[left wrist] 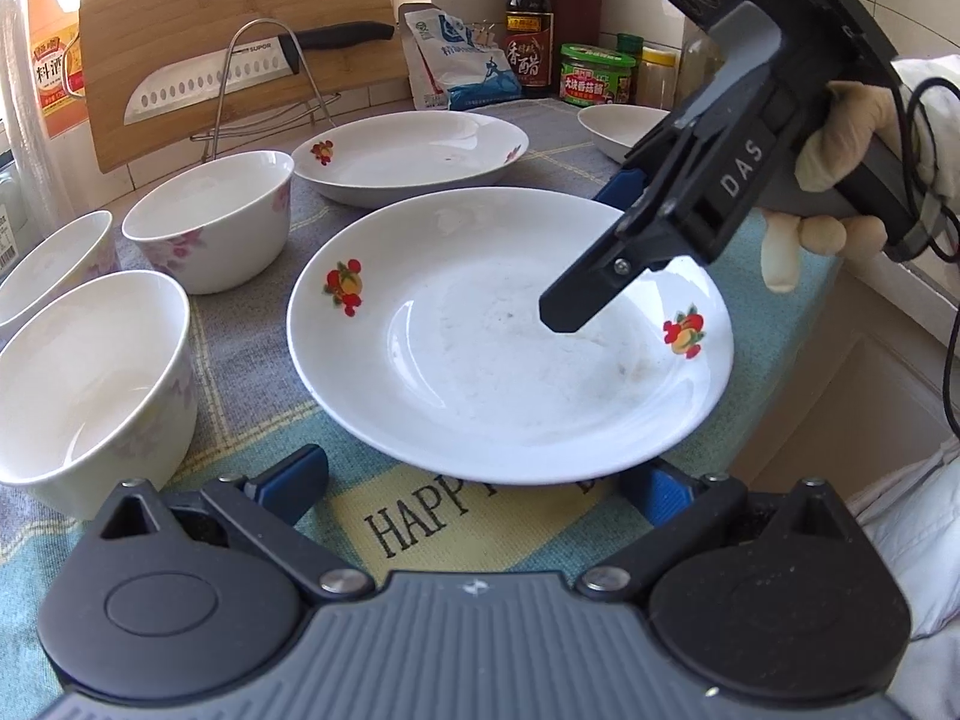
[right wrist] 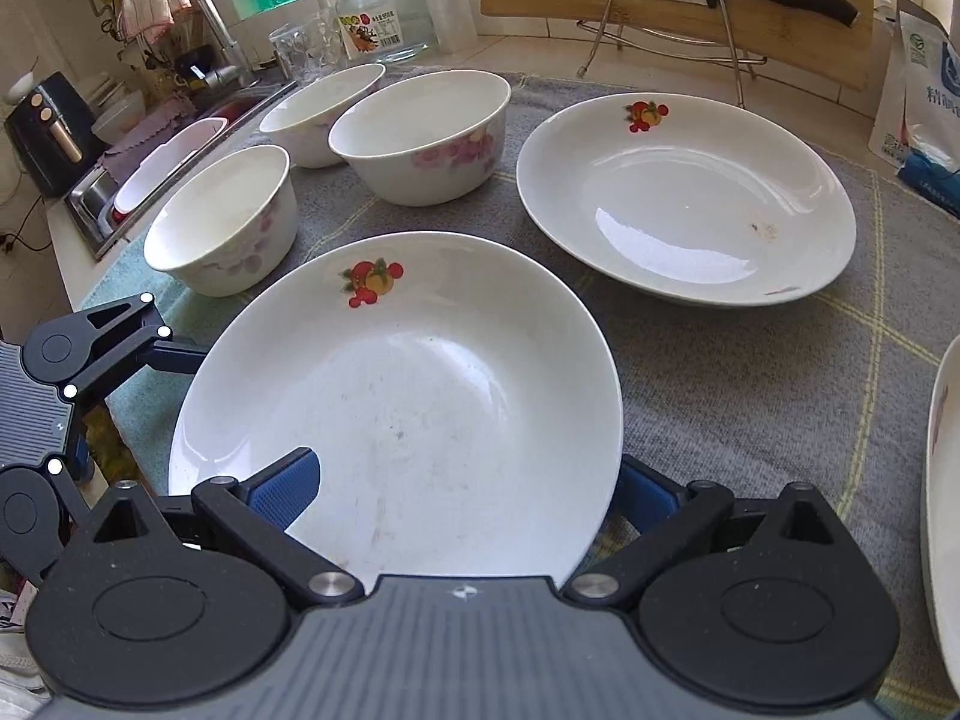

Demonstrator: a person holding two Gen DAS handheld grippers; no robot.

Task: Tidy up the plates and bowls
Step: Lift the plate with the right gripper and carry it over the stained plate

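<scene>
A white plate with fruit decals [left wrist: 510, 336] [right wrist: 408, 408] lies on the cloth mat, tilted up at its right edge. My right gripper [right wrist: 465, 489] [left wrist: 591, 246] has one blue finger above and one below that rim, holding it. My left gripper [left wrist: 486, 480] [right wrist: 90, 414] is open, fingers spread at the plate's near edge, not touching it. A second decal plate [left wrist: 414, 153] [right wrist: 684, 198] lies behind. Three white flowered bowls [left wrist: 210, 219] [right wrist: 420, 135] stand to the left. Another white dish [left wrist: 618, 126] [right wrist: 942, 498] sits at the far right.
A cutting board [left wrist: 234, 24] with a knife [left wrist: 240, 72] on a wire rack leans at the back. Bottles and jars [left wrist: 528, 24] and a salt bag [left wrist: 462, 60] line the wall. A sink [right wrist: 156, 174] and glass jar [right wrist: 384, 12] are left in the right wrist view.
</scene>
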